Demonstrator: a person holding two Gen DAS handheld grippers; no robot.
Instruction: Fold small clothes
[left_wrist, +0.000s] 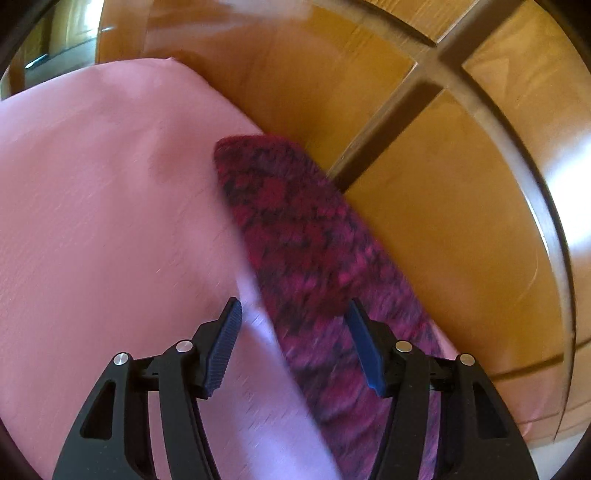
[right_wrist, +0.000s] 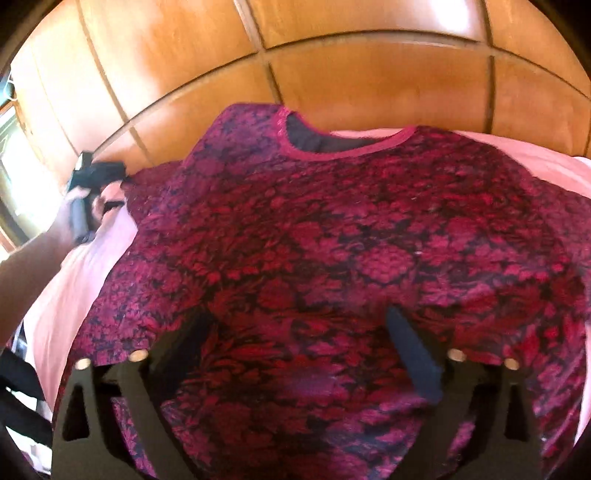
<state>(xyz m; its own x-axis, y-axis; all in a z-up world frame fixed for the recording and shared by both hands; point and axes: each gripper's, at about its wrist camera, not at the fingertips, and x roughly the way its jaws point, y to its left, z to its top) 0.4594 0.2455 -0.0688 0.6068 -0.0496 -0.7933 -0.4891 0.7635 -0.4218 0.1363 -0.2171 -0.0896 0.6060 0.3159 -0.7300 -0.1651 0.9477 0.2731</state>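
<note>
On the pink sheet (right_wrist: 92, 266) my red flowery top (right_wrist: 332, 258) lies flat. My right gripper (right_wrist: 299, 332) is wide and empty above it. Next I grab a side edge to fold.

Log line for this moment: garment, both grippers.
garment: patterned magenta top spread flat on pink sheet, neckline far side | left gripper: open over sleeve | right gripper: open, empty, above body

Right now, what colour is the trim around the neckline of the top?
Solid magenta-pink trim on the red-and-black floral top; clearest in the right wrist view.
</note>
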